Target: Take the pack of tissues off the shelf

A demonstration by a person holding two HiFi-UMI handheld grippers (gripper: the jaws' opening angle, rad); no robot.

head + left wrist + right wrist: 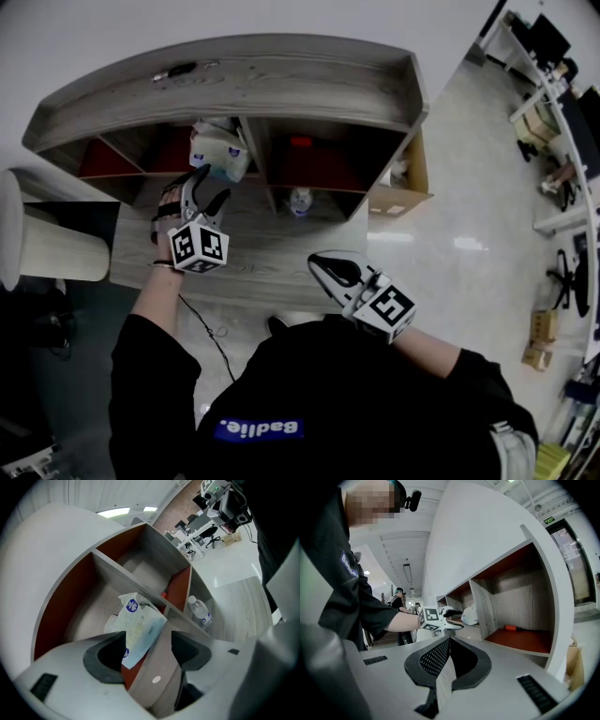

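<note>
The pack of tissues [217, 148], white and pale blue with a round blue logo, lies tilted at the front lip of the wooden shelf's [234, 75] left compartment. My left gripper [208, 187] is right in front of it and open. In the left gripper view the pack [138, 625] sits between the wide-spread jaws of the left gripper [149, 644], with its lower corner close to the left pad and the right pad apart from it. My right gripper [330, 272] hangs low near my body. Its jaws [449, 641] are shut with nothing between them. The right gripper view shows the pack [469, 615] from the side.
A water bottle [300, 200] stands in the lower middle compartment, seen also in the left gripper view [200, 613]. A red-handled tool [515, 628] lies on the red floor of the right compartment. A white cylinder [47, 244] stands at the left. Office desks and chairs fill the far right.
</note>
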